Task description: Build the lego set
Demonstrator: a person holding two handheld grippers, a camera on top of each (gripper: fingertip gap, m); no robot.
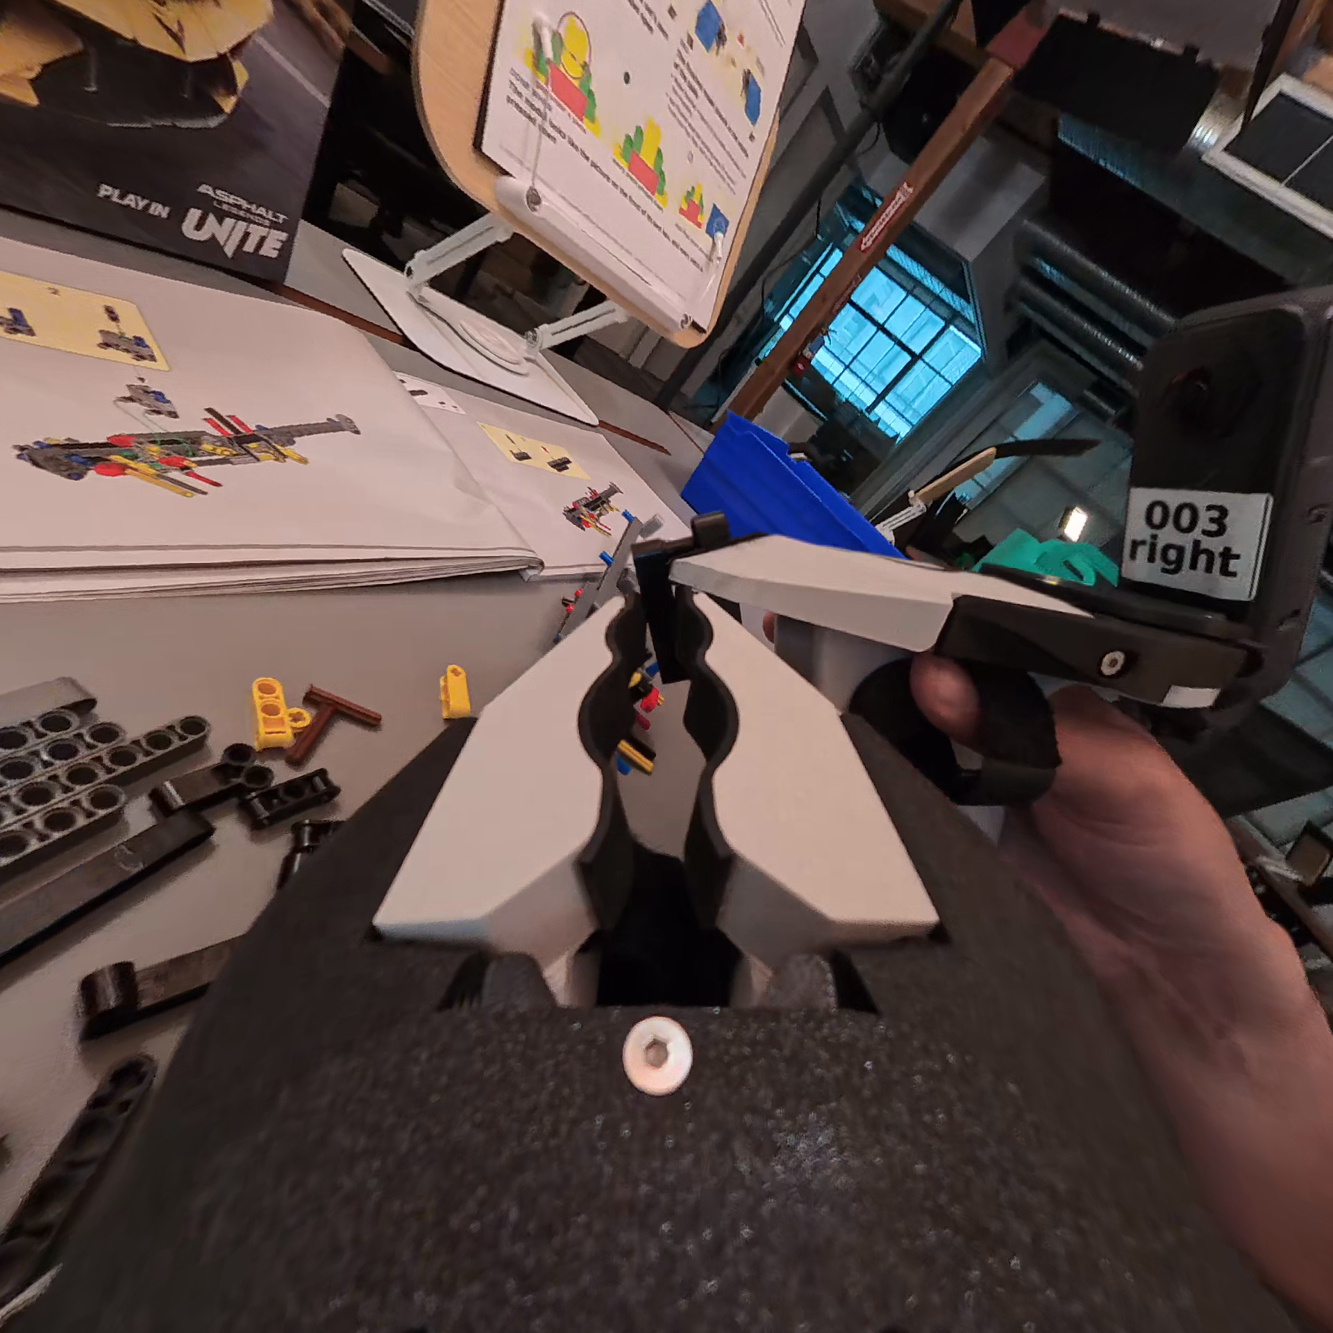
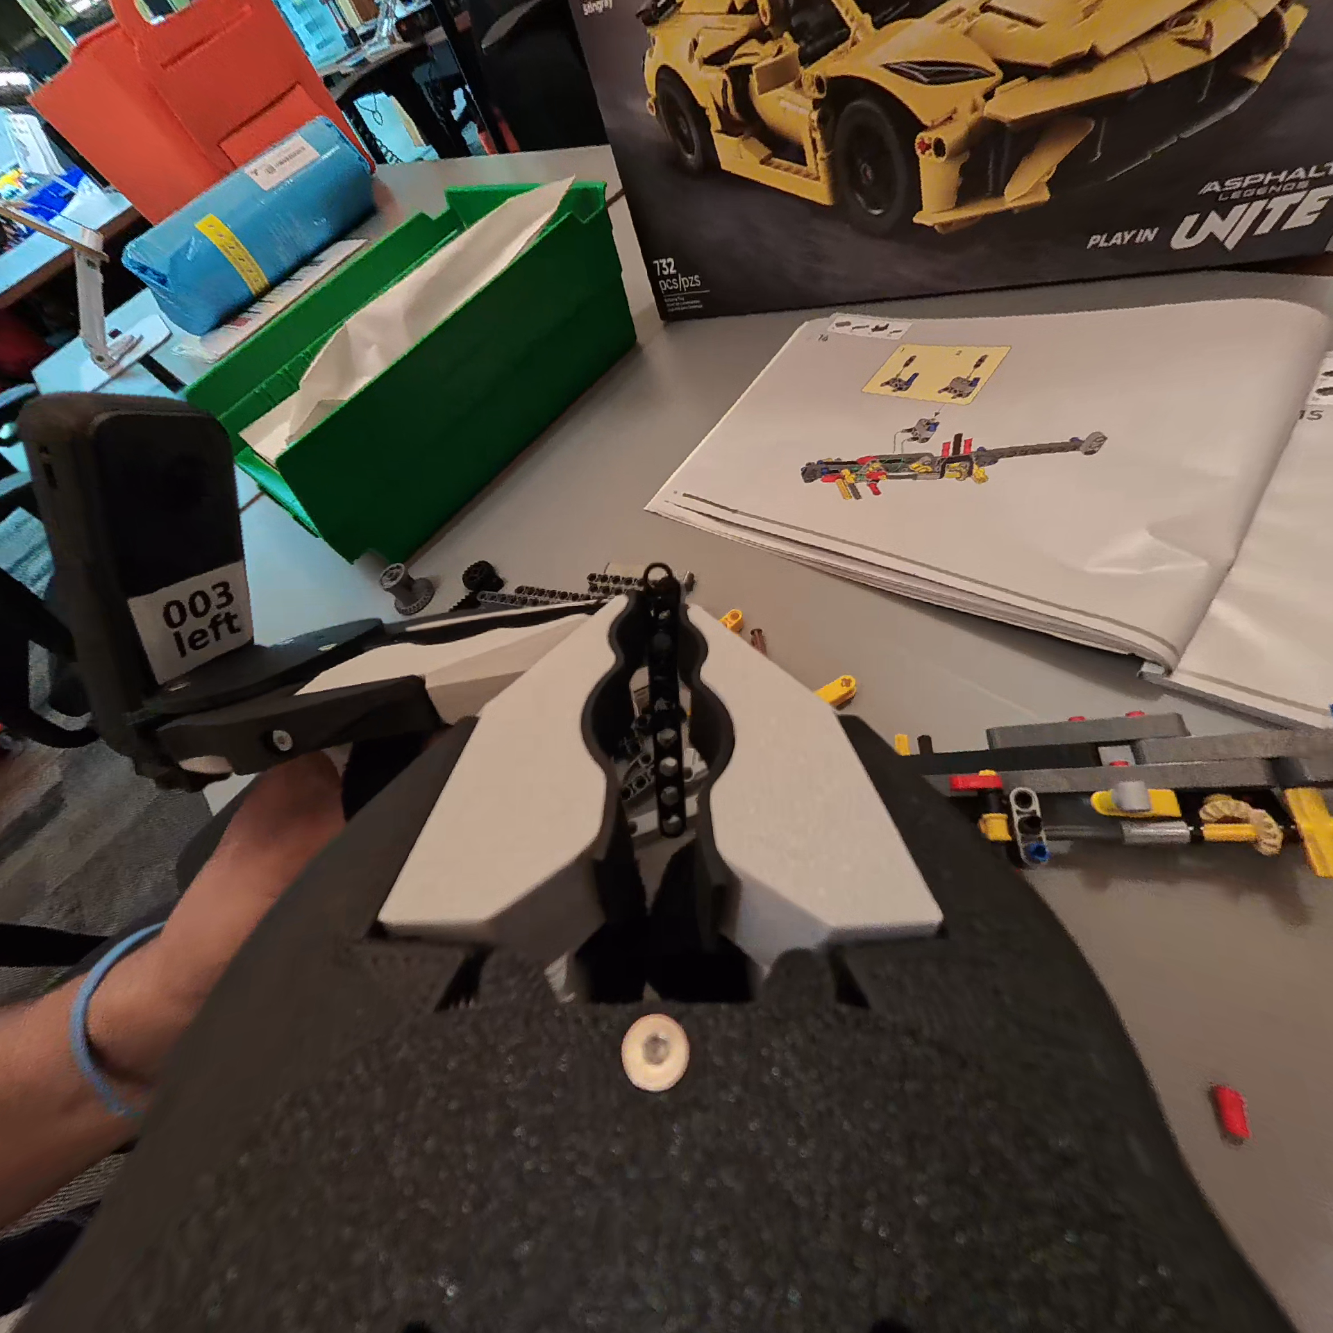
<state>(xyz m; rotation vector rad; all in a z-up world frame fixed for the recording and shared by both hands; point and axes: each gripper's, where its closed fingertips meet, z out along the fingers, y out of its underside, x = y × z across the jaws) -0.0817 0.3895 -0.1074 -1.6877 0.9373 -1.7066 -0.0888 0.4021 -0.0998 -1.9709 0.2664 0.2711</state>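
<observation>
A long black beam with holes (image 2: 667,750) is held above the grey table. It runs lengthwise between the fingers of my right gripper (image 2: 656,613), which is shut on it. My left gripper (image 2: 602,613) comes in from the left and meets the beam near its far end. In the left wrist view the beam (image 1: 662,642) stands edge-on between the tips of my left gripper (image 1: 658,613), which is shut on it, with the right gripper (image 1: 674,559) on its top from the right. The partly built grey, yellow and red chassis (image 2: 1154,779) lies on the table to the right.
The open instruction booklet (image 2: 1010,505) and the set's box (image 2: 938,144) lie behind. A green bin (image 2: 447,404) stands at the back left. Loose black beams (image 1: 65,779), yellow connectors (image 1: 270,714) and a brown axle (image 1: 332,721) lie left. A red pin (image 2: 1230,1122) lies near right. My two grippers' fingertips are within a few centimetres of each other. My left gripper's tips are some 11 cm from the brown axle (image 1: 332,721).
</observation>
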